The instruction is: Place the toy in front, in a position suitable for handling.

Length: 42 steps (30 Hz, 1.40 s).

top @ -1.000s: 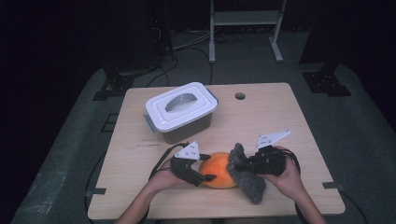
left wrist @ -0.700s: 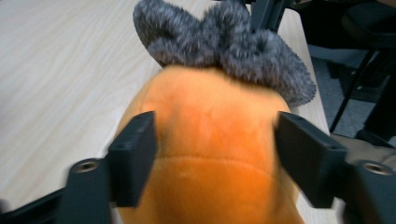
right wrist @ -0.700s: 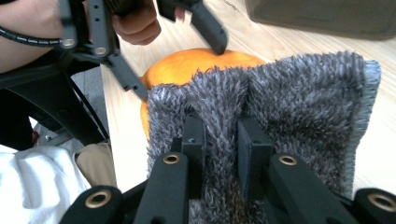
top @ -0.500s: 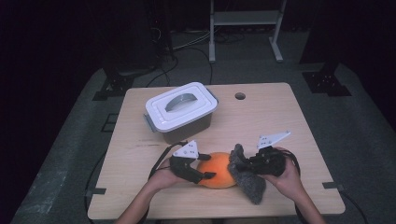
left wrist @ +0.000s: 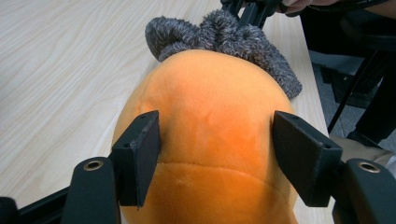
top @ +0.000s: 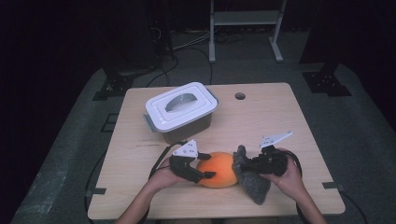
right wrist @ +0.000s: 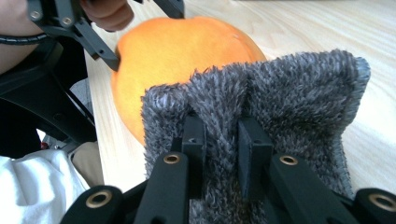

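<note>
Dark floor is surrounding the pale wooden worktop (top: 261, 116). Near its front edge, the round orange plush ball (top: 218, 169) is lying, soft and light. The left hand-held gripper (top: 205, 175) has just been closing and is now squeezing its sides. Just beside the ball, the right hand-held gripper (top: 243, 164) is pinching the fuzzy grey fabric piece (top: 254, 184) tightly; this limp pile should handle best by a fold.
</note>
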### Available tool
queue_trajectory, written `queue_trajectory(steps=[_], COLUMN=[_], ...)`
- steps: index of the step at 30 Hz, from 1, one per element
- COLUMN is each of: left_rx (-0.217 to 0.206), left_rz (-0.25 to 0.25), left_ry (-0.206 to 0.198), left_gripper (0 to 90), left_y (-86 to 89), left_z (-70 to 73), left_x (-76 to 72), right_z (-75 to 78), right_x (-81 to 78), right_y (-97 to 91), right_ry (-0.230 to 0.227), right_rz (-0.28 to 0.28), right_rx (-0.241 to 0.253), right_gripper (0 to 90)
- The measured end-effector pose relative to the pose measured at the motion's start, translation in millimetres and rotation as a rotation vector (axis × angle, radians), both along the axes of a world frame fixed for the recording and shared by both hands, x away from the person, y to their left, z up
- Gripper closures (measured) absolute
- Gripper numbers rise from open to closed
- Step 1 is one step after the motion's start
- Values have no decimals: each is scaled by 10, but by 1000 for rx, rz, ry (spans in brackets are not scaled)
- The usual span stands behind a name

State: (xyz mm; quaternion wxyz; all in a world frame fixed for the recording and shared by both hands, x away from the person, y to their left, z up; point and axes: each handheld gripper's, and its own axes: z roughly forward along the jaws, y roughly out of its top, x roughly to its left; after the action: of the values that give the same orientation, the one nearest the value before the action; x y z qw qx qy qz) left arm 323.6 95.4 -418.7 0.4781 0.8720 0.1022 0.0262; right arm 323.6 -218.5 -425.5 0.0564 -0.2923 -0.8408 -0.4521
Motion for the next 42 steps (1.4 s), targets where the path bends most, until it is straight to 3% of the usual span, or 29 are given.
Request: queue_trajectory(steps=[3,7,14,18,20,22,26,27,29,32,35,39,41,42], left_rx=[8,14,37,9,10,15,17,17,20,28,38,45,37,41], left_rz=[-5,-26,-57,-23,10,8,2,-8,-22,-37,-38,12,8,0], left_ry=[-3,6,-4,8,19,33,26,12,-4,-27,-36,1,49,52], left_gripper=[336,337,336,273,235,244,248,247,247,241,200,110,118,148], left_y=[-6,14,7,11,18,20,-15,-63,-111,-167,-160,-114,-90,-86], left_z=[2,-10,3,62,77,48,28,36,35,38,56,65,37,24], left_x=[-13,-14,-40,-25,-4,7,-15,-44,-78,-129,-130,-72,-36,-35], right_z=[-50,-85,65,2,1,5,90,192,283,347,297,242,230,222], right_x=[34,57,-16,-14,-7,-5,-35,-80,-134,-199,-218,-189,-183,-180], right_y=[-47,-105,-30,-1,-27,-52,-43,11,102,244,343,273,212,188], right_ry=[36,51,5,16,18,20,-7,-35,-64,-104,-117,-103,-92,-88], right_rz=[-14,-41,0,11,5,-3,-6,10,29,61,89,83,74,72], right_rx=[-1,-36,40,20,5,-1,16,55,69,56,2,-3,-10,-17], right_gripper=[750,754,753,753,753,753,753,753,752,751,751,752,752,752])
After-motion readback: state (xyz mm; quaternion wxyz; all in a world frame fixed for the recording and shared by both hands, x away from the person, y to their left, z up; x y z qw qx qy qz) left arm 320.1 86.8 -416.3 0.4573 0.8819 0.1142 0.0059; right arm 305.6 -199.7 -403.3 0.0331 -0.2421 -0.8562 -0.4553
